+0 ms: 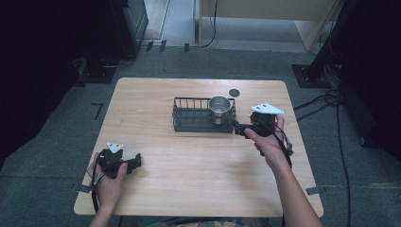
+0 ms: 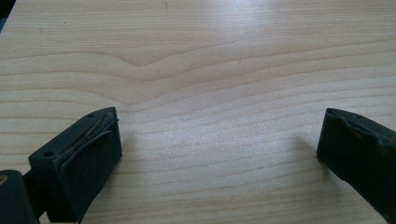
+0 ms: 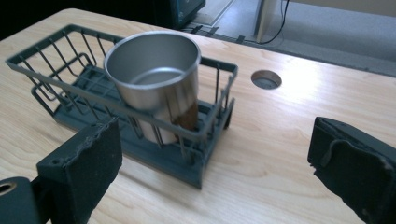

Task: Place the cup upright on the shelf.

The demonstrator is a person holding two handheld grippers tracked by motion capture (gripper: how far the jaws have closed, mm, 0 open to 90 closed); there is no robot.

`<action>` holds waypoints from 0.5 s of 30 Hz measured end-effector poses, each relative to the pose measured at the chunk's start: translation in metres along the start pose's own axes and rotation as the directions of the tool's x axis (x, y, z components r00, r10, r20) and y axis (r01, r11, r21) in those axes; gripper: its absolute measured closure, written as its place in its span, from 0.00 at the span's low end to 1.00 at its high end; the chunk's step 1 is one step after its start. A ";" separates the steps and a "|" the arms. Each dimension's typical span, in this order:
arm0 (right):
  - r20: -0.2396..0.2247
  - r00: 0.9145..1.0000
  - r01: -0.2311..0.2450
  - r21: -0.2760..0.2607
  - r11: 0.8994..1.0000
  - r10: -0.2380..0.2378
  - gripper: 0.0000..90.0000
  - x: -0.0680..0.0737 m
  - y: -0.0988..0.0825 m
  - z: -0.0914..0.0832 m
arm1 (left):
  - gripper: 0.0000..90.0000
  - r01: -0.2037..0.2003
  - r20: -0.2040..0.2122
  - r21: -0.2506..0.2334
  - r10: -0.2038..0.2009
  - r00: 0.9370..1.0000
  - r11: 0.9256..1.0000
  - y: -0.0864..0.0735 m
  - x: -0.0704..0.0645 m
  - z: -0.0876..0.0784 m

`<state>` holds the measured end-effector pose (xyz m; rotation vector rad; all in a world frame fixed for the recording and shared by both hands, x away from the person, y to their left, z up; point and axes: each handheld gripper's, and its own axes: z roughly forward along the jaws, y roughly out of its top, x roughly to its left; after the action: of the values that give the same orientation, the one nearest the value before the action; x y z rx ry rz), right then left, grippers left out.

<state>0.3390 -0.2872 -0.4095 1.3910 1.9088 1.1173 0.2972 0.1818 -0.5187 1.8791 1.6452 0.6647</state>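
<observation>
A steel cup [image 1: 219, 106] stands upright in the right end of a dark wire basket [image 1: 190, 120] at the table's middle back. In the right gripper view the cup [image 3: 156, 81] is empty and the basket [image 3: 51, 58] stretches to its left. My right gripper [image 1: 238, 128] hovers just right of the basket, pointing left at it, jaws open with nothing between them [image 3: 212, 168]. My left gripper [image 1: 137, 161] rests low at the front left, pointing right. Its jaws are wide open over bare wood [image 2: 219, 149].
The wooden table [image 1: 198, 184] has a round cable hole [image 1: 234, 92] behind the basket, also seen as a hole [image 3: 266, 79] past the basket's end. Dark equipment and cables lie on the floor around the table.
</observation>
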 end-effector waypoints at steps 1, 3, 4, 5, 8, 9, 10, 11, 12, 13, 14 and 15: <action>0.006 1.000 -0.005 0.002 1.000 0.005 0.04 -0.004 -0.005 -0.003 | 0.00 -0.001 0.000 0.001 0.001 1.000 1.000 0.000 0.000 0.000; 0.009 1.000 -0.009 0.002 1.000 0.009 0.04 -0.005 -0.007 -0.005 | 0.00 -0.003 0.000 0.002 0.003 1.000 1.000 0.000 0.000 0.000; 0.013 1.000 -0.012 0.001 1.000 0.012 0.04 -0.007 -0.009 -0.006 | 0.00 -0.003 0.000 0.002 0.003 1.000 1.000 0.000 0.000 0.000; 0.016 1.000 -0.014 0.003 1.000 0.014 0.04 -0.010 -0.013 -0.009 | 0.00 -0.003 0.000 0.002 0.003 1.000 1.000 0.000 0.000 0.000; 0.022 1.000 -0.017 0.001 1.000 0.017 0.04 -0.012 -0.017 -0.012 | 0.00 -0.003 0.000 0.002 0.003 1.000 1.000 0.000 0.000 0.000; 0.023 0.999 -0.023 0.002 1.000 0.023 0.04 -0.014 -0.021 -0.015 | 0.00 -0.003 0.000 0.003 0.003 1.000 1.000 0.000 0.000 0.000; 0.024 0.999 -0.022 0.002 1.000 0.022 0.03 -0.015 -0.022 -0.016 | 0.00 -0.003 0.000 0.003 0.003 1.000 1.000 0.000 0.000 0.000; 0.024 0.999 -0.022 0.002 1.000 0.022 0.03 -0.015 -0.022 -0.016 | 0.00 -0.003 0.000 0.003 0.003 1.000 1.000 0.000 0.000 0.000; 0.027 0.999 -0.025 0.005 1.000 0.025 0.04 -0.016 -0.025 -0.017 | 0.00 -0.003 0.000 0.003 0.003 1.000 1.000 0.000 0.000 0.000; 0.031 0.999 -0.026 0.008 1.000 0.025 0.04 -0.018 -0.029 -0.019 | 0.00 -0.003 0.000 0.002 0.003 1.000 1.000 0.000 0.000 0.000; 0.031 0.999 -0.026 0.008 1.000 0.025 0.04 -0.018 -0.029 -0.019 | 0.00 -0.003 0.000 0.002 0.003 1.000 1.000 0.000 0.000 0.000; 0.033 0.999 -0.026 0.009 1.000 0.025 0.04 -0.019 -0.031 -0.020 | 0.00 -0.003 0.000 0.003 0.003 1.000 1.000 0.000 0.000 0.000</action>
<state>0.3141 -0.3153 -0.4265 1.4338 1.8803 1.0919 0.2971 0.1820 -0.5186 1.8836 1.6442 0.6641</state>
